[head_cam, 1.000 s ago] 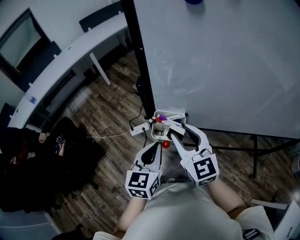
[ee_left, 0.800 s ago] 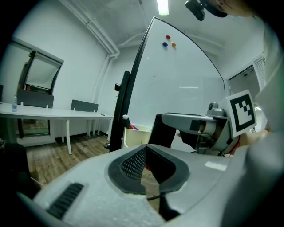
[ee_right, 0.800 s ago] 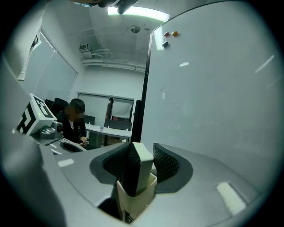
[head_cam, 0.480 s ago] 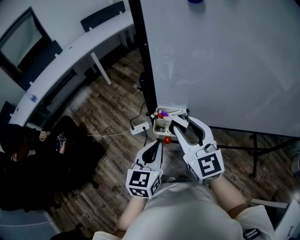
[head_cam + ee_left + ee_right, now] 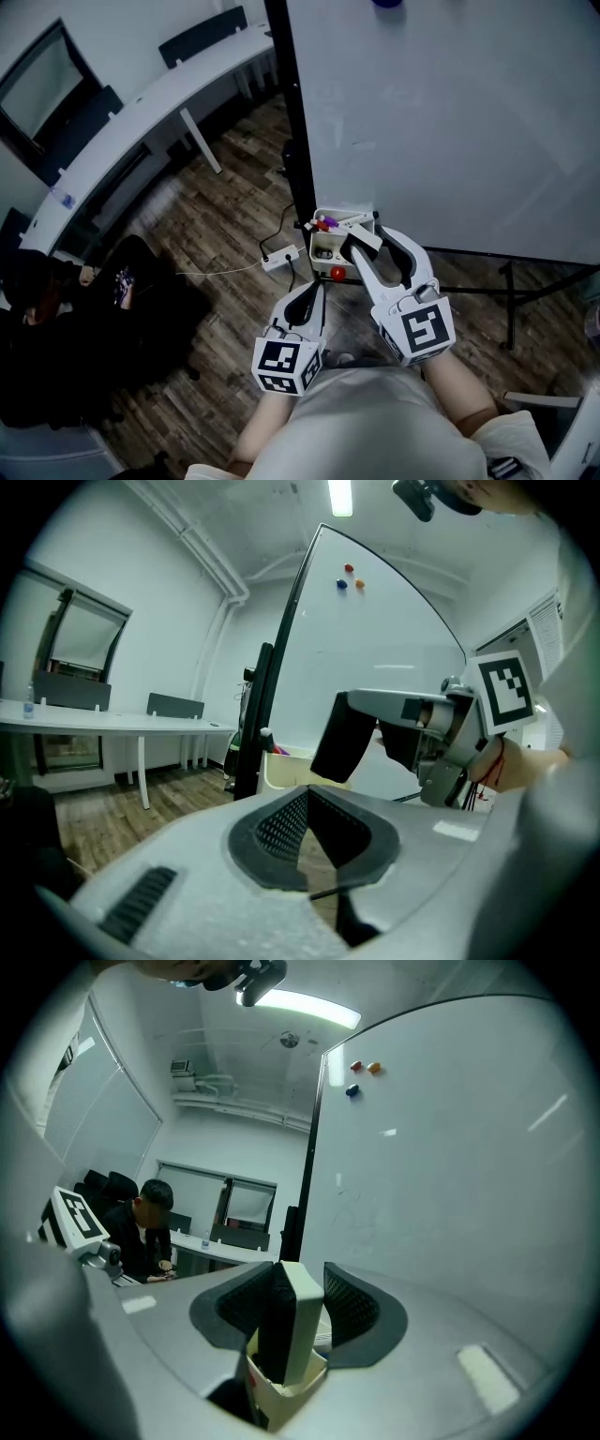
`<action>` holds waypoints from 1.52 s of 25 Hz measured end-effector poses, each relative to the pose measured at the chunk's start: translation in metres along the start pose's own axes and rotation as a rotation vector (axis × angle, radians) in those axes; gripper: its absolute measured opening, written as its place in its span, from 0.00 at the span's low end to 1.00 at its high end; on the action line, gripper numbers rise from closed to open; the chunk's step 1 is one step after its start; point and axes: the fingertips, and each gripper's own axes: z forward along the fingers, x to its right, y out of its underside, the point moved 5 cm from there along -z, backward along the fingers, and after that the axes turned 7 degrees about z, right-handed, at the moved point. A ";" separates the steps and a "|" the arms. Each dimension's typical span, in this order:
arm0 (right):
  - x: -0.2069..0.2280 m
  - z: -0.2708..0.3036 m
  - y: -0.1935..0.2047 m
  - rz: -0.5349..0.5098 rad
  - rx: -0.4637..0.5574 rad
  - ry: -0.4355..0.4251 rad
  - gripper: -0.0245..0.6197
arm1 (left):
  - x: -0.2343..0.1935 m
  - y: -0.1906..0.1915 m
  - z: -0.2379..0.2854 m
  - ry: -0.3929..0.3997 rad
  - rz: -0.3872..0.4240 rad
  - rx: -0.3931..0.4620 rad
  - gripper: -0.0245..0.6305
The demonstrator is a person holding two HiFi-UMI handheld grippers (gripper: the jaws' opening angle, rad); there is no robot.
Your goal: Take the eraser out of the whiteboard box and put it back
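White plastic backed with black felt stands upright between the pads of my right gripper [image 5: 298, 1299]. It is the eraser [image 5: 305, 1330], pinched by its flat sides, and its thickness holds my jaws well apart. Its lower end hangs at the mouth of the cream whiteboard box [image 5: 281, 1399], which sits at the lower corner of the whiteboard [image 5: 450, 1194]. A second ago these jaws were down at the box; since then the hand has come up and back toward me, and the eraser has come with it. I judge the taking-out nearly done, though I cannot tell whether the bottom edge has cleared the rim. What remains is to lower it back in. My left gripper [image 5: 305, 797] waits lower and to the left, jaws pressed together on nothing
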 end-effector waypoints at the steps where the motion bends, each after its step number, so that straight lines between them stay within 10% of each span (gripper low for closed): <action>1: -0.002 -0.002 -0.001 0.003 -0.001 0.005 0.32 | 0.001 0.000 -0.001 0.005 0.001 0.000 0.04; 38: -0.111 -0.096 -0.020 0.058 0.051 0.175 0.31 | 0.015 0.002 -0.098 0.159 0.036 0.020 0.04</action>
